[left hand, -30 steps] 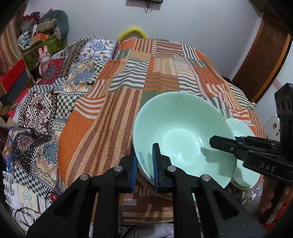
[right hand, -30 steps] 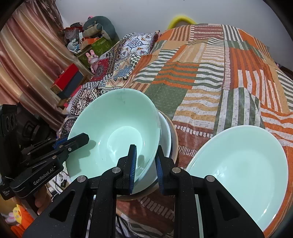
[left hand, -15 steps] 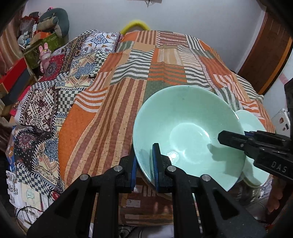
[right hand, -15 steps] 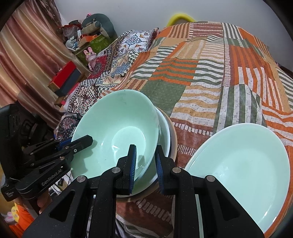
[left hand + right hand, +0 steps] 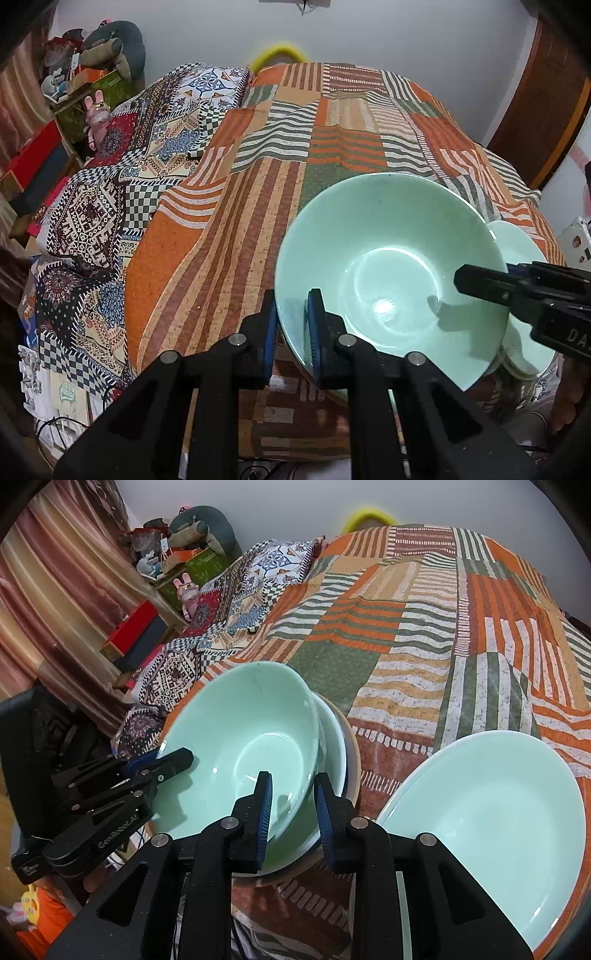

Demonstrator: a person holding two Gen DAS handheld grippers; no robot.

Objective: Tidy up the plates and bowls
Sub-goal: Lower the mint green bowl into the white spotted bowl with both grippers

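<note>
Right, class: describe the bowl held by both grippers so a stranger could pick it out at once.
Start at the bed's patchwork cover and come to its near edge, where pale green dishes sit. The bowl is the deep one on top of the stack of dishes, left of the plate. It alone has its rim between the left gripper and the opening right gripper.

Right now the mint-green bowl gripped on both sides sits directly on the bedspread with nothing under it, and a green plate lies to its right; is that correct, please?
Not quite: the bowl is not on the bare bedspread. The right wrist view shows it resting in a stack, on another green dish over a tan plate. The green plate does lie to its right.
</note>
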